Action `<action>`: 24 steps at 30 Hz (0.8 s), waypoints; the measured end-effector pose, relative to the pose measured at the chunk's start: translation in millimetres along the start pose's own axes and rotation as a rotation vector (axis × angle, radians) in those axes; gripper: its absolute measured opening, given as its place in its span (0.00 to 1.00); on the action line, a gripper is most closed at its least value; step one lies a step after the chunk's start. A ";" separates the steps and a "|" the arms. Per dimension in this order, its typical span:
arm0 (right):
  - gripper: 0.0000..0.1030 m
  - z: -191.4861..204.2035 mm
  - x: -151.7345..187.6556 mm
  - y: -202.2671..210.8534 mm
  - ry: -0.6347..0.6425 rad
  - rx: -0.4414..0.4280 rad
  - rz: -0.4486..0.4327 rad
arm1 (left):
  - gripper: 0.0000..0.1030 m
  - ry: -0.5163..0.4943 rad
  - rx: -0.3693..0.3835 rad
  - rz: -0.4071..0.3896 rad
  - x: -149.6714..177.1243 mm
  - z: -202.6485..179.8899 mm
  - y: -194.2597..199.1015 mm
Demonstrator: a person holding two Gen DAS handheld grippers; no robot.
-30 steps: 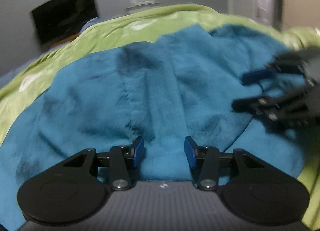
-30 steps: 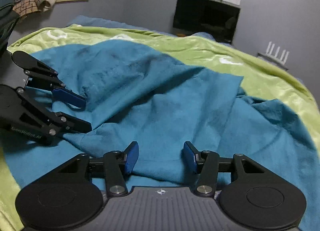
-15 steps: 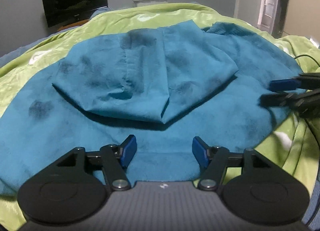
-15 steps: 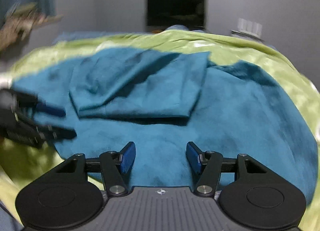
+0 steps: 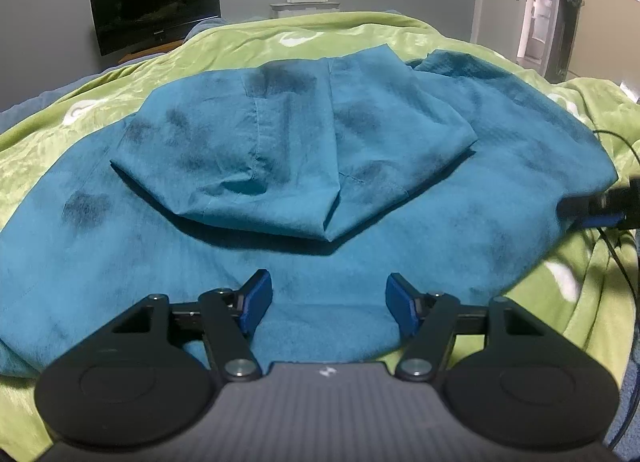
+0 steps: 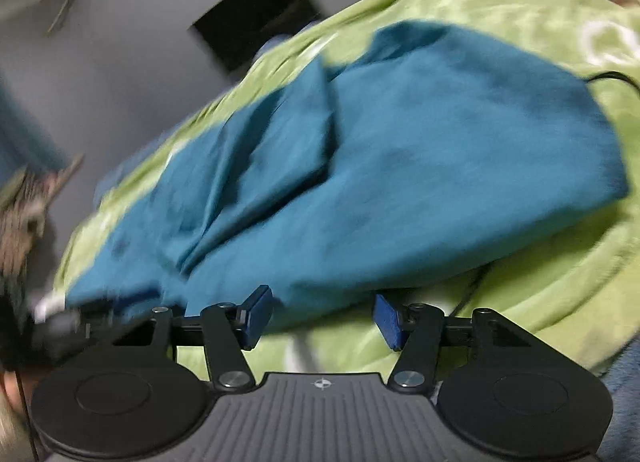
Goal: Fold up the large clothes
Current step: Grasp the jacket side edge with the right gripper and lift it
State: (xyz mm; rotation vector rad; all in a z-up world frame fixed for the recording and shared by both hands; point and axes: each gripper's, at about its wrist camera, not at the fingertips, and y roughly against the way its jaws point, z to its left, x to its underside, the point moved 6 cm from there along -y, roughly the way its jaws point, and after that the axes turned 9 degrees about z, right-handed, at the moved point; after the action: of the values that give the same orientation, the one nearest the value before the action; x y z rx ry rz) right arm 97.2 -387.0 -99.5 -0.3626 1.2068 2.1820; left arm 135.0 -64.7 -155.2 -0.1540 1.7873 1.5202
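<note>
the teal garment [image 5: 304, 166] is lying across the frame's middle on the green blanket [image 5: 120, 90], one flap folded over. the left gripper [image 5: 328, 302] and right gripper [image 6: 320, 316] are both spreading wide, gripping nothing.

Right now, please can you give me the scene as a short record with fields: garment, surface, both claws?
garment: teal garment, spread flat, one flap folded over its middle
surface: green blanket on the bed
left claw: open, empty, over the garment's near edge
right claw: open, empty, at the garment's side edge; view blurred
background: dark screen by the wall
</note>
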 end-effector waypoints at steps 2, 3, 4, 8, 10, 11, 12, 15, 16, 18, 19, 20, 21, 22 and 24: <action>0.58 -22.0 -7.6 7.7 -0.107 -0.007 -0.064 | 0.61 -0.002 -0.003 -0.001 -0.3 -1.1 -0.7; 0.58 -34.3 -11.4 11.0 -0.171 -0.012 -0.100 | 0.61 -0.004 -0.005 -0.002 -0.3 -1.5 -1.1; 0.58 -48.2 -15.7 14.7 -0.243 -0.025 -0.142 | 0.62 -0.006 -0.008 -0.004 -0.3 -2.0 -1.7; 0.60 -80.5 -29.3 22.4 -0.410 -0.087 -0.263 | 0.62 0.009 0.002 -0.022 -2.6 0.3 2.9; 0.65 -79.4 -32.5 22.6 -0.404 -0.118 -0.289 | 0.62 0.052 0.024 -0.070 -8.4 1.0 10.7; 0.65 -76.9 -32.8 22.4 -0.386 -0.128 -0.300 | 0.62 0.082 0.043 -0.104 -13.3 2.3 15.9; 0.65 -73.9 -33.5 22.9 -0.364 -0.125 -0.306 | 0.62 0.109 0.054 -0.129 -18.2 3.5 19.9; 0.60 -69.3 -35.8 29.1 -0.349 -0.124 -0.332 | 0.63 0.166 0.049 -0.155 -33.7 3.9 22.5; 0.50 -68.7 -37.0 31.4 -0.341 -0.098 -0.340 | 0.63 0.167 0.034 -0.143 -36.7 2.7 19.1; 0.40 -68.4 -37.7 37.8 -0.322 0.010 -0.349 | 0.63 0.148 -0.012 -0.114 -41.1 -1.0 9.0; 0.40 -66.9 -37.3 38.6 -0.331 0.017 -0.352 | 0.63 0.130 -0.042 -0.108 -42.4 -3.6 3.8; 0.42 -66.9 -36.7 38.4 -0.336 0.003 -0.353 | 0.63 0.111 -0.058 -0.107 -43.5 -6.2 -0.2; 0.44 -67.3 -37.7 37.2 -0.333 0.008 -0.351 | 0.63 0.090 -0.067 -0.104 -44.1 -9.6 -5.1; 0.44 -67.3 -41.2 34.0 -0.326 0.002 -0.356 | 0.63 0.067 -0.076 -0.094 -44.5 -12.7 -10.8; 0.44 -65.6 -50.8 32.6 -0.285 0.004 -0.365 | 0.63 0.028 -0.092 -0.062 -43.7 -18.8 -22.3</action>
State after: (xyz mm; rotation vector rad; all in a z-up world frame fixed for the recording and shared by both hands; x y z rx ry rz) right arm 112.6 -474.1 -88.0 -0.2376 0.9079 1.8424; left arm 168.8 -103.9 -146.1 -0.2746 1.7192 1.5635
